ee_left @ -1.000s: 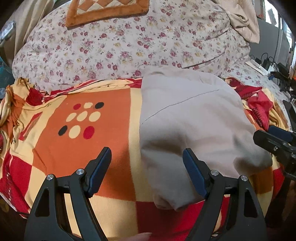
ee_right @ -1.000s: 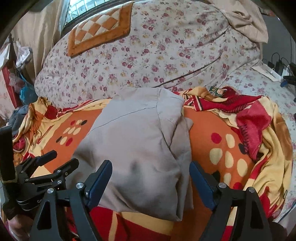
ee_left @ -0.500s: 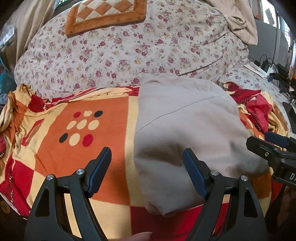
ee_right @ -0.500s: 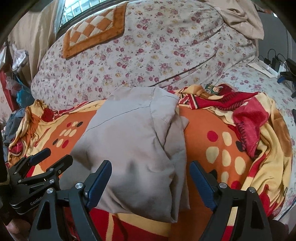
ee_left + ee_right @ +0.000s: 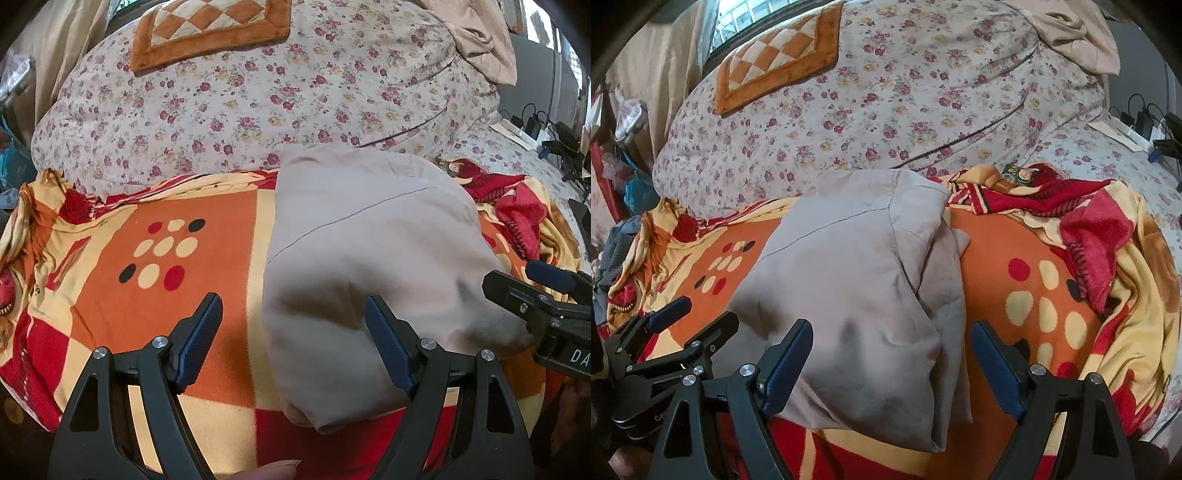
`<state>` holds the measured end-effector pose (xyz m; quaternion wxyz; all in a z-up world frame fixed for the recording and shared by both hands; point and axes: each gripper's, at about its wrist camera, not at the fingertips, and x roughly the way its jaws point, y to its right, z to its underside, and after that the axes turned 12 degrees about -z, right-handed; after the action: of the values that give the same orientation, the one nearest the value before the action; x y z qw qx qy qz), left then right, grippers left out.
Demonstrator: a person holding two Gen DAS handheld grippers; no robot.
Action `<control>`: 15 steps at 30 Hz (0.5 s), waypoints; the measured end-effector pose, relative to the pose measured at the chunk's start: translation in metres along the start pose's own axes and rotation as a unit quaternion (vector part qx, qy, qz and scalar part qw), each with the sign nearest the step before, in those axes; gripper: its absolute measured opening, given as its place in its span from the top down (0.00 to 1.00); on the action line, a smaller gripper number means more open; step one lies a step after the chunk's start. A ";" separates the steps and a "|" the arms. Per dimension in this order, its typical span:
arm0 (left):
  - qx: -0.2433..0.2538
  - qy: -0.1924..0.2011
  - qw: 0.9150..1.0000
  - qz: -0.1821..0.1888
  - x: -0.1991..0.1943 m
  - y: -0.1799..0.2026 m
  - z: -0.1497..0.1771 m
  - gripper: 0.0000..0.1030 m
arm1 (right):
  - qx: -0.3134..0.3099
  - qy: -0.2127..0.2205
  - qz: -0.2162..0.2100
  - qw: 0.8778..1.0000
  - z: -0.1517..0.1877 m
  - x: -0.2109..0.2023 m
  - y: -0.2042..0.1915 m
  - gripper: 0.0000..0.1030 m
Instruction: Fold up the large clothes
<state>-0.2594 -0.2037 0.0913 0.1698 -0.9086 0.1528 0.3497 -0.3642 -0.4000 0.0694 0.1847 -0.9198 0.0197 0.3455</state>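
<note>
A beige garment (image 5: 369,258) lies folded into a compact bundle on an orange, red and yellow blanket (image 5: 166,266). It also shows in the right wrist view (image 5: 857,295). My left gripper (image 5: 293,332) is open and empty, hovering over the bundle's near left edge. My right gripper (image 5: 892,362) is open and empty, over the bundle's near right part. Each gripper shows in the other's view: the right one (image 5: 546,306) at the bundle's right, the left one (image 5: 665,339) at its left.
A large floral quilt heap (image 5: 258,99) rises behind the blanket, with an orange checked cushion (image 5: 207,29) on top. Bunched red blanket folds (image 5: 1089,236) lie to the right. Cables and chargers (image 5: 546,133) sit at the far right.
Both grippers have drawn back a little toward me and away from the garment, staying open. The garment has not moved.
</note>
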 end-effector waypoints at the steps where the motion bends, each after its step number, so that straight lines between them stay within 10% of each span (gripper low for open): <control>1: 0.000 -0.001 1.000 0.000 0.001 0.000 0.000 0.22 | 0.000 -0.001 0.000 1.000 0.000 0.001 -0.001 0.16; 15: -0.008 -0.009 1.000 0.003 0.006 -0.007 0.002 0.22 | -0.005 -0.010 0.003 1.000 -0.002 0.010 -0.002 0.13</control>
<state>-0.2537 -0.1979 0.0867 0.1628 -0.9065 0.1508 0.3592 -0.3555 -0.3976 0.0652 0.1795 -0.9172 0.0192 0.3551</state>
